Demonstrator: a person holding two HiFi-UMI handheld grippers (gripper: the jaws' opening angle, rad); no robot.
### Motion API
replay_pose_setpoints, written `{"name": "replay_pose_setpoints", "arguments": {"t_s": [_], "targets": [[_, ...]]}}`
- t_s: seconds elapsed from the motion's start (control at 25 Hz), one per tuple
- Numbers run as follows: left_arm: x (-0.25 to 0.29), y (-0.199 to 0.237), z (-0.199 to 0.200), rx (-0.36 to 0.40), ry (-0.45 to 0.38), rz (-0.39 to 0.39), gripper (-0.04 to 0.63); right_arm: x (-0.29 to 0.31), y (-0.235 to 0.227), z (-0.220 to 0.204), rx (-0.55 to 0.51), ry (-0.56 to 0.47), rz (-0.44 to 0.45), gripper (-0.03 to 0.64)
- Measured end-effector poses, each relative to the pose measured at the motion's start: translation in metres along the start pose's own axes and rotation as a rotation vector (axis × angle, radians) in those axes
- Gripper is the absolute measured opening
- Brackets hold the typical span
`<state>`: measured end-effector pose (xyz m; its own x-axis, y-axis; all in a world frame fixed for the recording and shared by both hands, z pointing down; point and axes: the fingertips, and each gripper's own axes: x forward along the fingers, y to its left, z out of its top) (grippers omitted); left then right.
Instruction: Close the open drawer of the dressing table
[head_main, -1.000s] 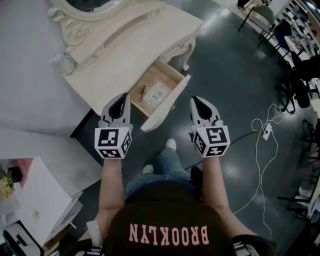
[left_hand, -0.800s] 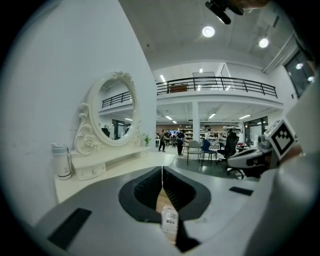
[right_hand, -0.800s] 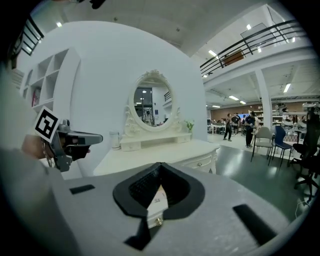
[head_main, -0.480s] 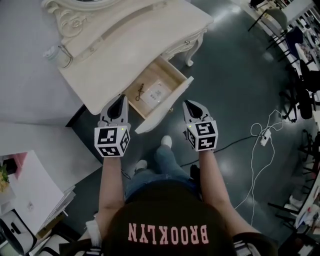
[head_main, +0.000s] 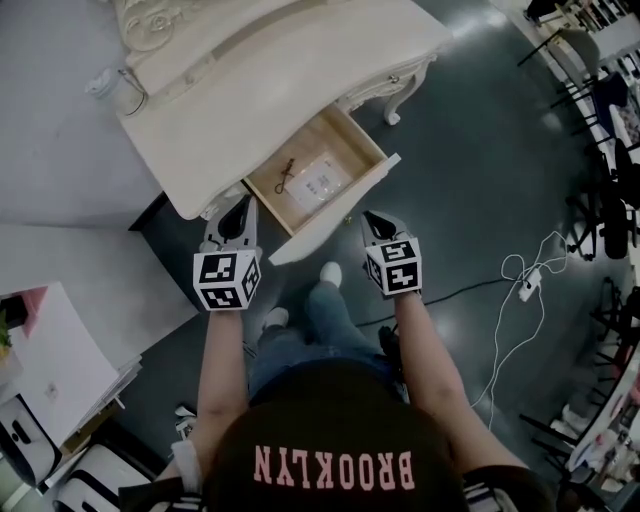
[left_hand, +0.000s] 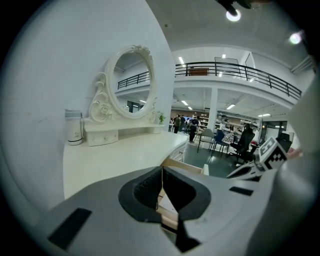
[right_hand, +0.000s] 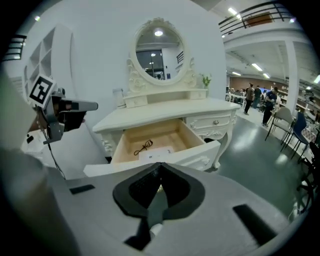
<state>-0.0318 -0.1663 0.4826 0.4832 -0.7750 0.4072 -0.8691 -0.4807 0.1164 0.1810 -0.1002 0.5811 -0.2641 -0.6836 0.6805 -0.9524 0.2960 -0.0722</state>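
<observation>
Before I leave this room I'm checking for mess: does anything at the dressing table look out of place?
Only the drawer: it stands pulled far out of the dressing table, leaving a small dark item and a white sheet exposed inside. Nothing looks spilled or damaged.

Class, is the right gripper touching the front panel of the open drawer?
Apart. The head view shows dark floor between the right gripper and the drawer front; its jaws are shut on nothing.
</observation>
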Motion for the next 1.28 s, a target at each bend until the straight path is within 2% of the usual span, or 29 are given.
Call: {"name": "replay_pose_setpoints", "arguments": {"t_s": [0.4,0.72,0.84,1.04,1.28], "targets": [[0.006,0.012,-0.017,-0.042,0.037,0.052,0.005,0.039,-0.004,-0.053,-0.011,0.223,0.082,-0.002],[0.009,0.015,-0.027,-0.066,0.061,0.097,0.005,0.055,0.005,-0.075,-0.058,0.327,0.179,0.0],[0.007,0.016,-0.032,-0.076,0.072,0.121,0.005,0.061,0.008,-0.085,-0.101,0.371,0.212,0.052],[0.0,0.022,-0.038,-0.097,0.087,0.175,0.005,0.07,0.012,-0.092,-0.123,0.396,0.255,0.055],[-0.011,0.02,-0.046,-0.096,0.101,0.21,0.005,0.077,0.012,-0.092,-0.139,0.388,0.265,0.055]]}}
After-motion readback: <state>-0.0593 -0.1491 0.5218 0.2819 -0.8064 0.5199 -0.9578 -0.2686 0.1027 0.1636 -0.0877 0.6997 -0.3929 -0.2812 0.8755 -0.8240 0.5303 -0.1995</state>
